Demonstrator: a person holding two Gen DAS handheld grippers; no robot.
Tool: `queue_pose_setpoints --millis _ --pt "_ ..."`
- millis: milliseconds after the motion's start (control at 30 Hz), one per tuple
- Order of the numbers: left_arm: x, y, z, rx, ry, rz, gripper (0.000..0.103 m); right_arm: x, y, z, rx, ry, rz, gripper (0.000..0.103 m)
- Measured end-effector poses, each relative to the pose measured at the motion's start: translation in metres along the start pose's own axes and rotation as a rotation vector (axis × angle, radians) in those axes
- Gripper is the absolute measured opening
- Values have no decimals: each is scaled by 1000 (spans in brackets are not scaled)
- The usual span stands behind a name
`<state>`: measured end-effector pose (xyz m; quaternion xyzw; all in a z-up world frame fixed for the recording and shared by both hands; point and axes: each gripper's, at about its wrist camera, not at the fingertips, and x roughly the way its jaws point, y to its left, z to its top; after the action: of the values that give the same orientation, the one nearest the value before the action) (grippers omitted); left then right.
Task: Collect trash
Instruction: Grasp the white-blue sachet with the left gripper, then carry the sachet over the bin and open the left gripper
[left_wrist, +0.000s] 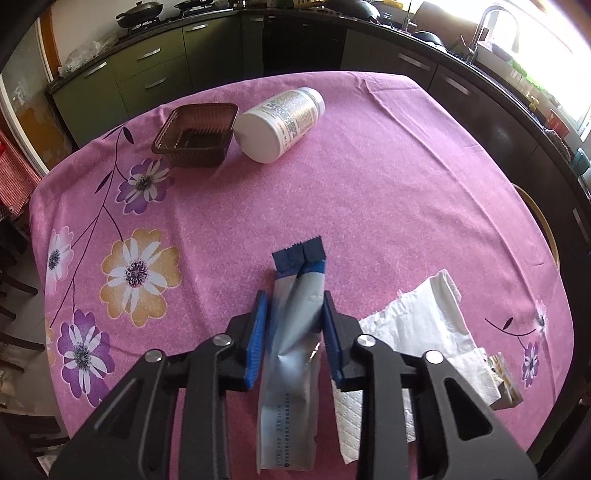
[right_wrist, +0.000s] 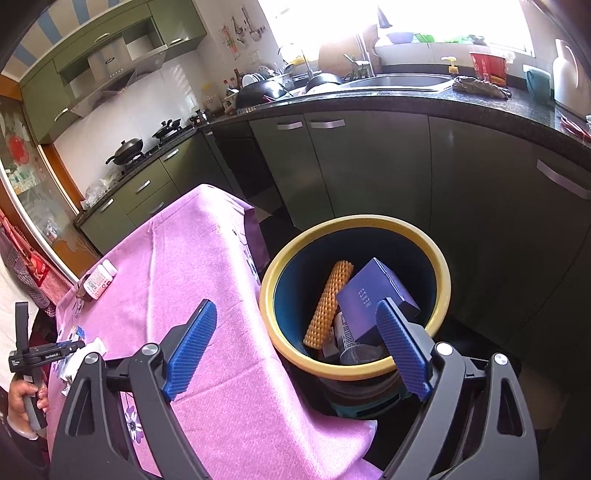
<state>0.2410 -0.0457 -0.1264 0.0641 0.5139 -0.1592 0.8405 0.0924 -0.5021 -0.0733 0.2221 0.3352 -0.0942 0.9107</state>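
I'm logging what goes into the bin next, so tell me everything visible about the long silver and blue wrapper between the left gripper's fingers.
The long silver and blue foil wrapper is a flat, creased sachet: matte silver body with a line of small blue print near its close end, and a dark blue far end with a serrated, torn-open edge. It looks empty and slightly twisted. It lies lengthwise between the blue ribbed pads of the left gripper, which press its sides, over the pink floral tablecloth. White crumpled paper tissue lies just to its right.

purple box (right_wrist: 375, 295) in bin: "HEXZE" (approx) | bottle (left_wrist: 282, 122) label, wrapper (left_wrist: 291, 343) print: unreadable
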Motion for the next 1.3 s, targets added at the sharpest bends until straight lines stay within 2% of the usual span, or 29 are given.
queue_pose_setpoints --millis 200,467,600,733,933,1133,1300 --pt "-13 1 -3 26 -33 10 25 -1 -3 0 6 1 7 87" --pt "-51 2 0 40 -91 37 25 -1 -8 -4 13 5 9 87" --pt "-74 -13 1 65 -130 28 25 -4 -9 -4 12 -8 0 87" --pt "-94 -43 7 118 -161 -18 25 -9 -11 -4 7 -31 -9 87" --pt "-111 -115 24 233 -197 -142 25 -18 -21 -3 14 -59 -9 87" --pt "-94 -232 52 399 -182 -278 25 -33 -48 1 49 -99 -33 87" --pt "-66 -330 74 487 -152 -365 25 -56 -82 4 87 -143 -67 87"
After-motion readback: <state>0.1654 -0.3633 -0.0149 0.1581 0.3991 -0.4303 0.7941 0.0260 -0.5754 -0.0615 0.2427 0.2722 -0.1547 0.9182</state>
